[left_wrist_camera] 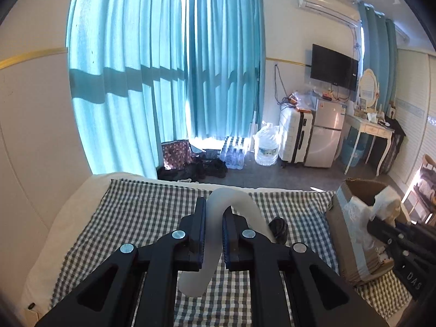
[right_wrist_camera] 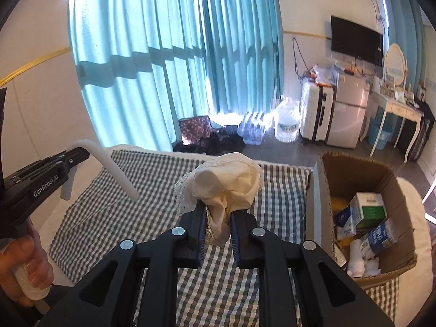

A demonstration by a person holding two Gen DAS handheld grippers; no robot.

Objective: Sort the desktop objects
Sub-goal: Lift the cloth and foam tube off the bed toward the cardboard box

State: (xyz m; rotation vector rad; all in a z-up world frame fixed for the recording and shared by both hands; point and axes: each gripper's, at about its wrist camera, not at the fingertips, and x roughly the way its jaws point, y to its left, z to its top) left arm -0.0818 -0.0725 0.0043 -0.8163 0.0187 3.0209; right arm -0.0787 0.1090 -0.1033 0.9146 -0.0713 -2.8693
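My left gripper (left_wrist_camera: 215, 218) is shut on a white bent plastic hook (left_wrist_camera: 237, 199), which curls up over the fingertips and hangs down below the jaws. The right wrist view shows that left gripper (right_wrist_camera: 79, 154) at the left, raised above the bed, with the white hook (right_wrist_camera: 114, 169) arching out of it. My right gripper (right_wrist_camera: 218, 212) is shut on a cream cloth with lace trim (right_wrist_camera: 226, 182), bunched above the jaws. The left wrist view has the right gripper (left_wrist_camera: 381, 223) and its cream cloth (left_wrist_camera: 387, 199) at the far right, by the cardboard box (left_wrist_camera: 351, 190).
A checked sheet (right_wrist_camera: 122, 218) covers the bed below both grippers. The open cardboard box (right_wrist_camera: 354, 169) on the right holds cartons, a bottle and white items. A small dark object (left_wrist_camera: 278, 229) lies on the sheet. Beyond the bed stand a suitcase (right_wrist_camera: 316, 109), a fridge and a water jug.
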